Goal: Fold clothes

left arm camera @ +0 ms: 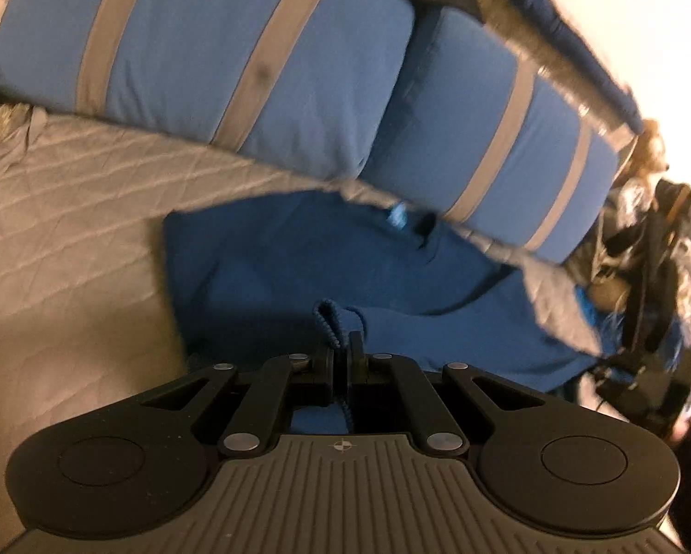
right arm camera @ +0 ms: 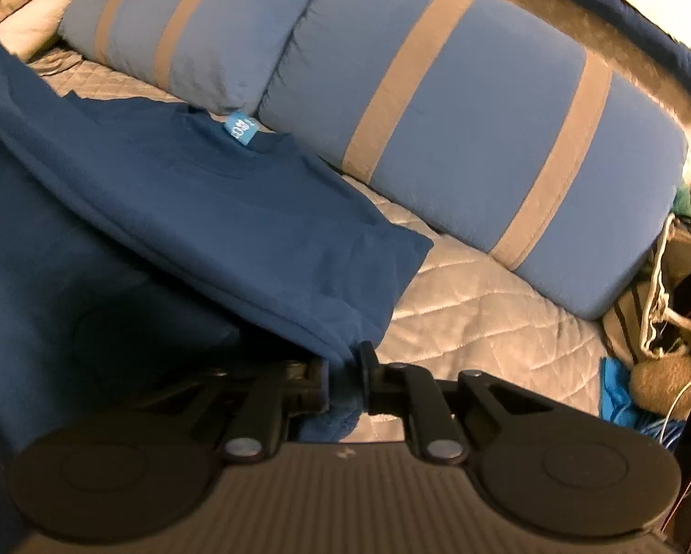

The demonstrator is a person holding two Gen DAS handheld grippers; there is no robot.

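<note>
Left wrist view: my left gripper (left arm camera: 344, 346) is clenched on a ribbed hem edge of the blue shirt (left arm camera: 299, 267), with the fabric pinched between the two fingers and a short fold standing up above them. The rest of the shirt lies spread on the grey quilt (left arm camera: 68, 212), reaching back to the foot of the blue pillows (left arm camera: 207, 46). A light blue label (left arm camera: 397, 215) shows at the far edge of the shirt, just beside the pillows. Dark clutter at the right edge of this view is too blurred to identify.

Right wrist view: my right gripper (right arm camera: 347, 369) is clenched on another edge of the same shirt (right arm camera: 234, 212), the cloth bunched between the fingers and hanging below them. From this grip the shirt runs up and to the left, lifted in a taut fold above the quilt (right arm camera: 474, 323). The collar faces the pillows (right arm camera: 483, 138), and the label (right arm camera: 240, 128) sits at the neck opening. Both pillows are blue with grey stripes and lie side by side, touching, along the back of the quilt. Further items at the right edge are not clear enough to name.
</note>
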